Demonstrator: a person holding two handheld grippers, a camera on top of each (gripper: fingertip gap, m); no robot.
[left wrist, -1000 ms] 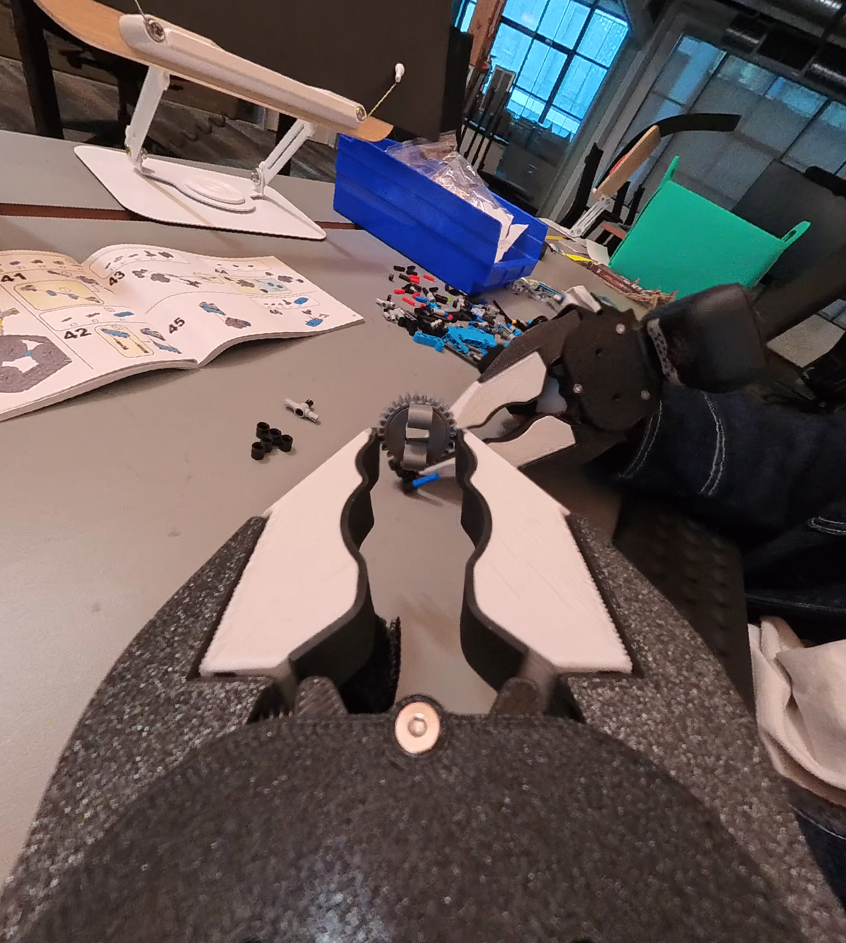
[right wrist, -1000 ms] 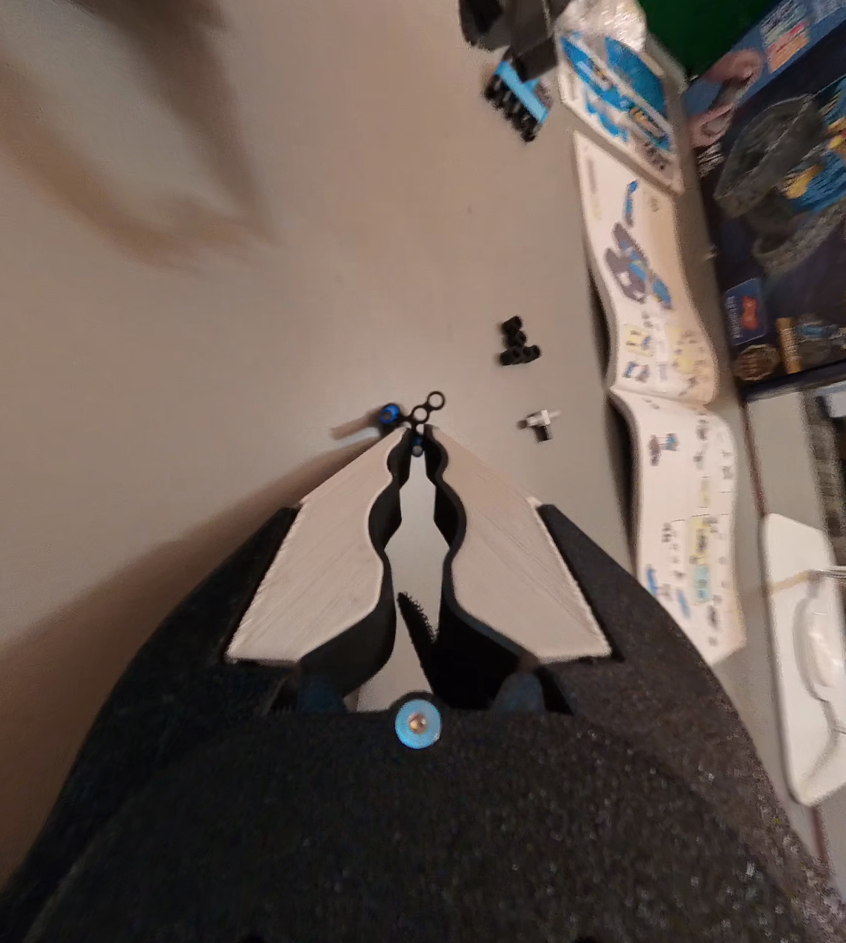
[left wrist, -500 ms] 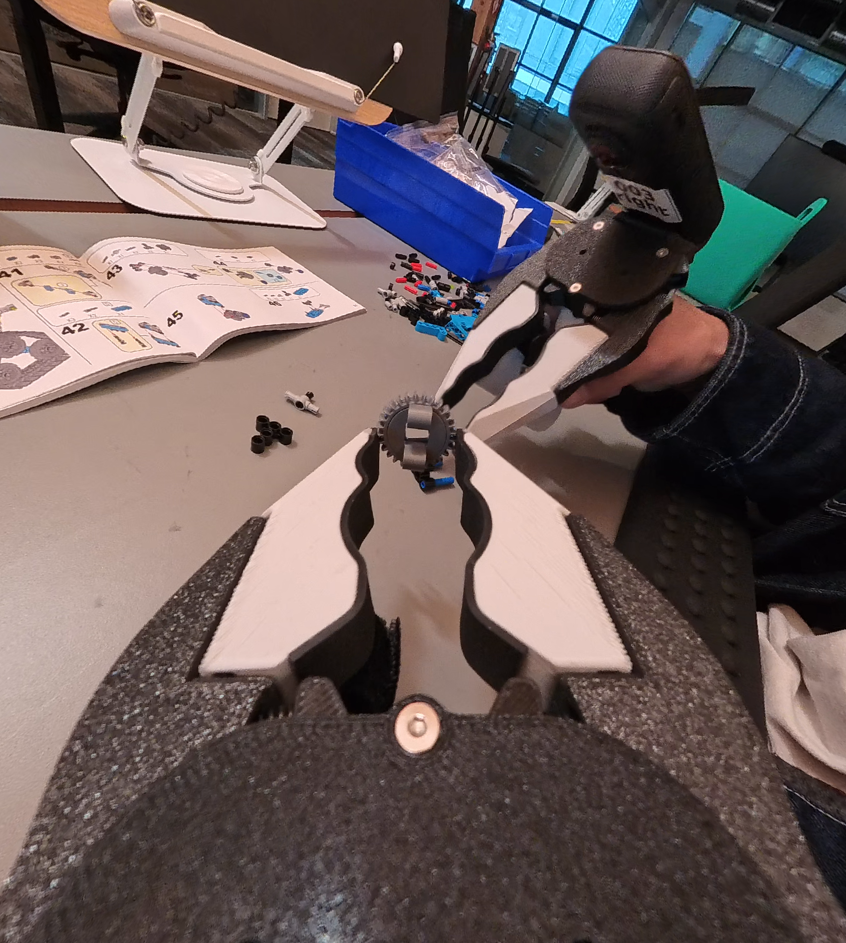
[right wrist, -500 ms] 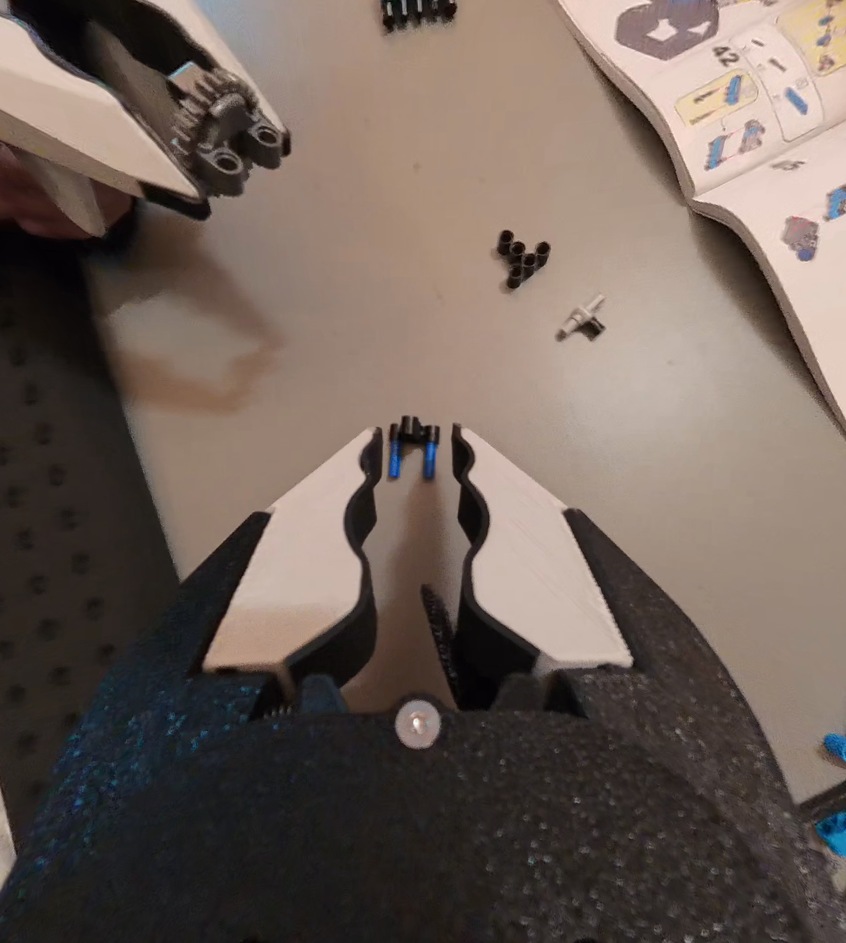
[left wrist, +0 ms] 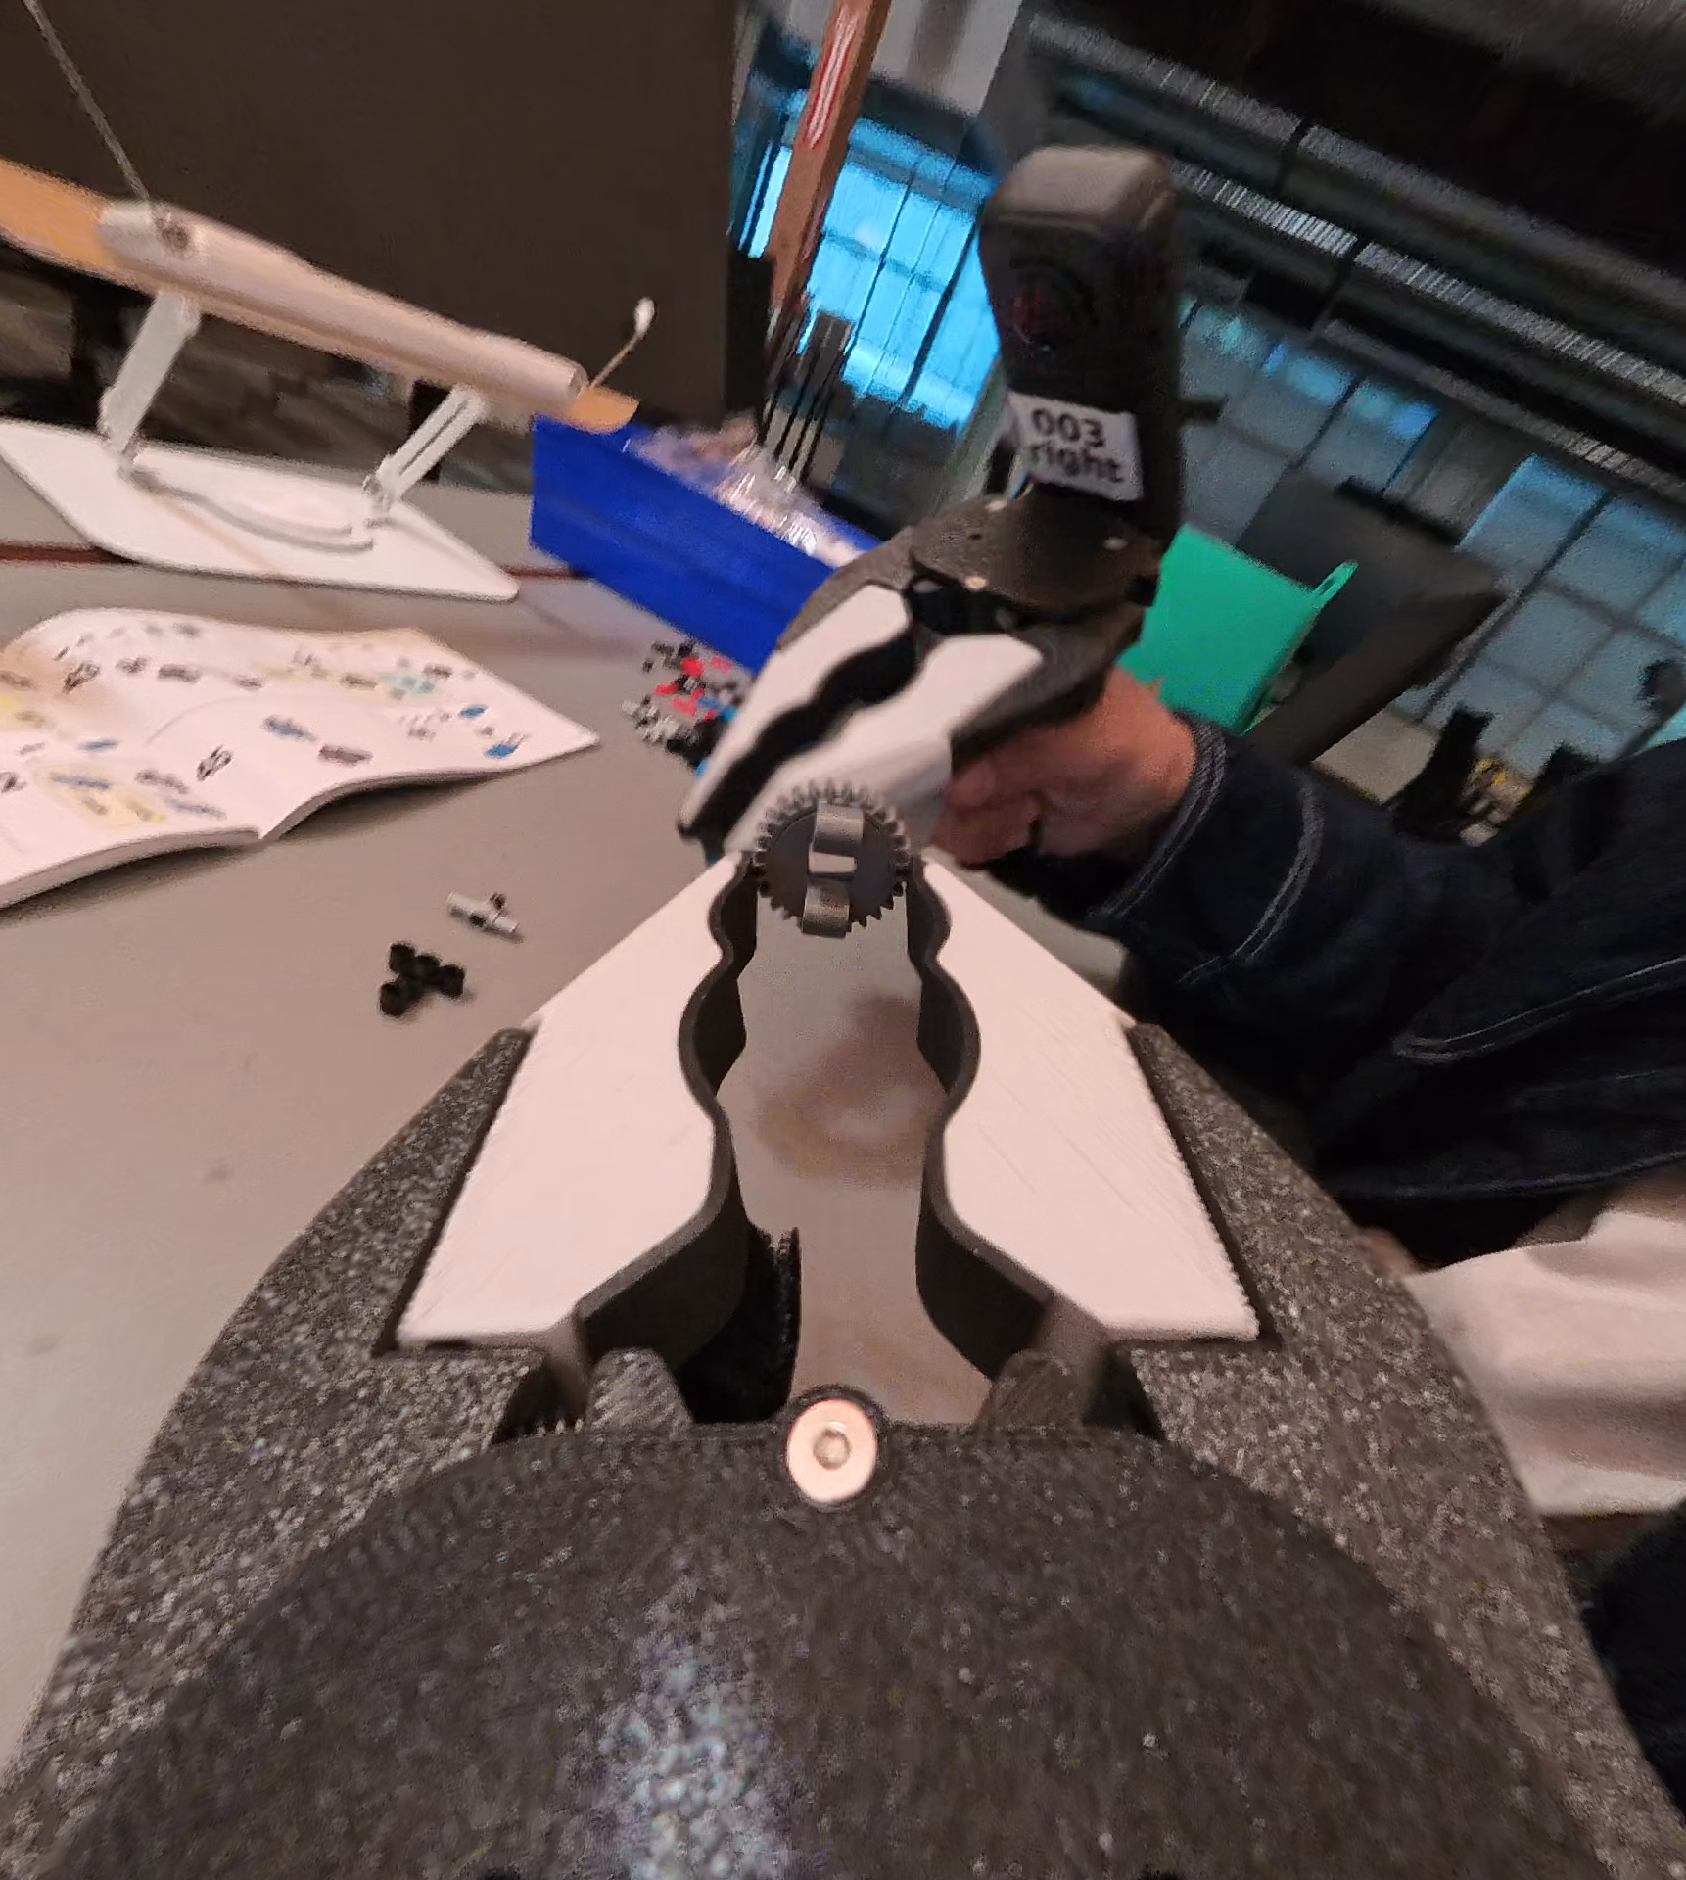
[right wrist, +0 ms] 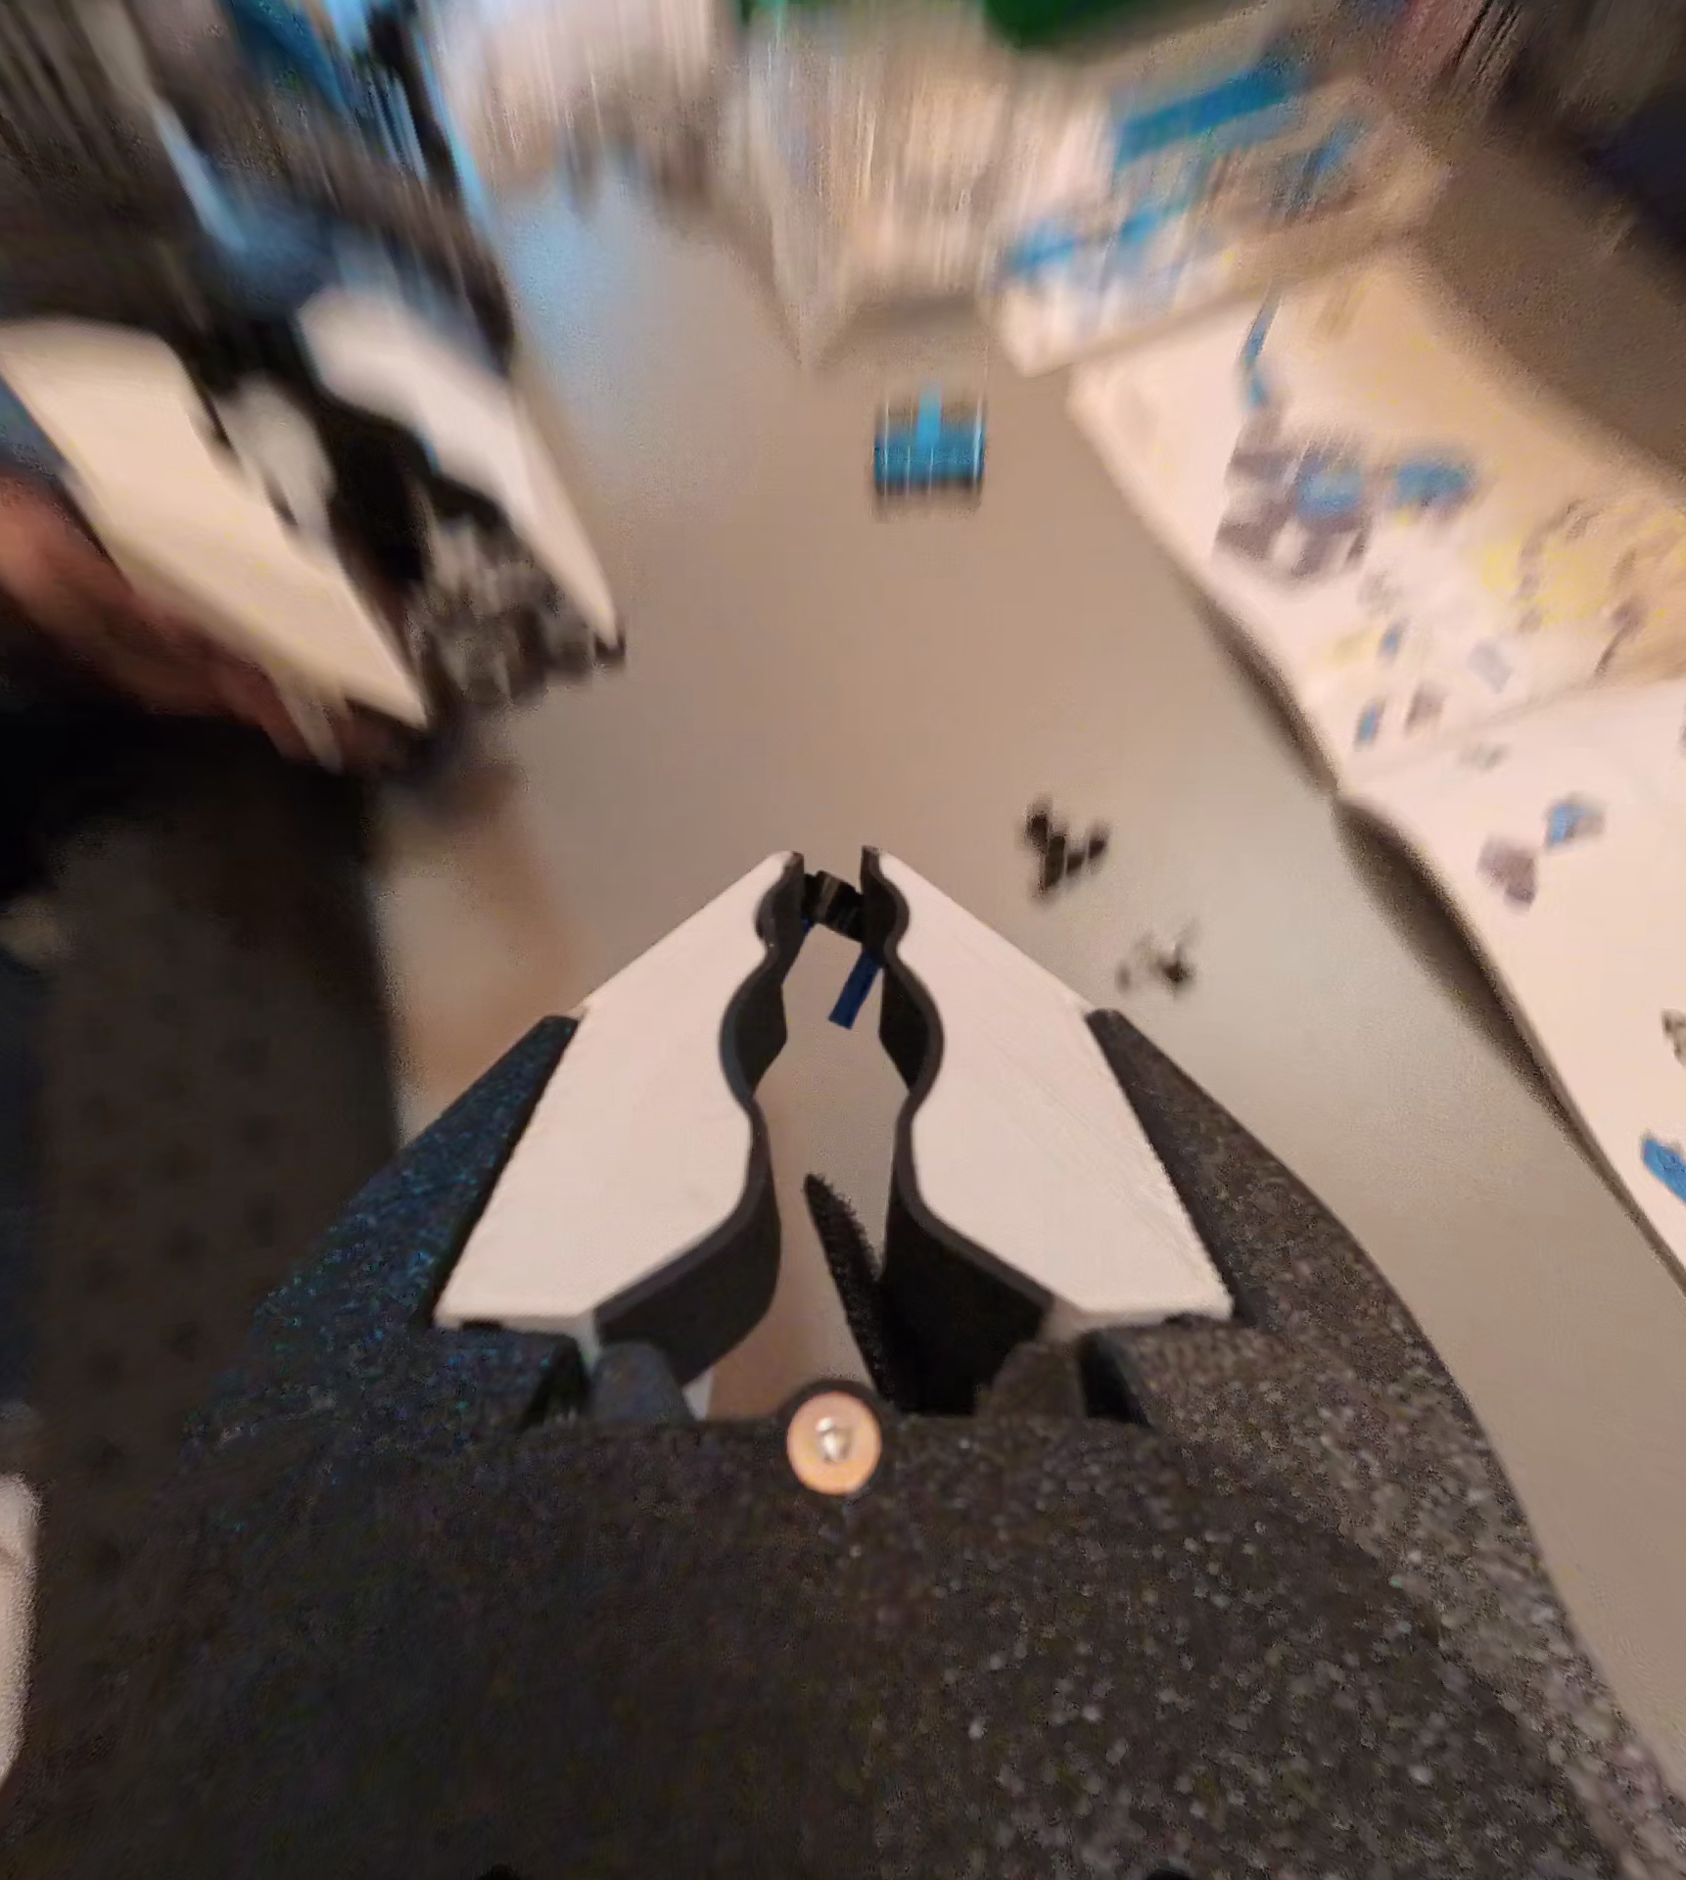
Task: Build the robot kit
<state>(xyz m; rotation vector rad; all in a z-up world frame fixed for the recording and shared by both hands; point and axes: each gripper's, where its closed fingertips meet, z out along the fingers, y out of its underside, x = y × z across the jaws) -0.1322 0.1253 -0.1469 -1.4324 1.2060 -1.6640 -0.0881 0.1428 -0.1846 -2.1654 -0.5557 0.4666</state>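
1. The left hand-held gripper (left wrist: 831, 883) is clamped on a dark grey toothed plastic gear assembly (left wrist: 831, 877), pinched between its white fingertips above the grey tabletop (left wrist: 157, 1119).
2. The right hand-held gripper (right wrist: 833, 887) is closed on a small black connector piece with a blue pin (right wrist: 841, 951) hanging from it; half a second ago that piece lay between its open tips on the tabletop, so it has since been picked up.
3. In the left wrist view the right hand-held gripper now sits just behind the gear, its tips near or touching it; I cannot tell which. A second ago it lay lower and off to the side.
4. The right wrist view is heavily blurred, which suggests fast motion.
5. On the tabletop lie a cluster of small black bushings (left wrist: 420, 983), a small grey axle connector (left wrist: 483, 912), an open white instruction booklet (left wrist: 208, 732), a blue plastic parts bin (left wrist: 676, 549) and a white laptop stand (left wrist: 239, 509).
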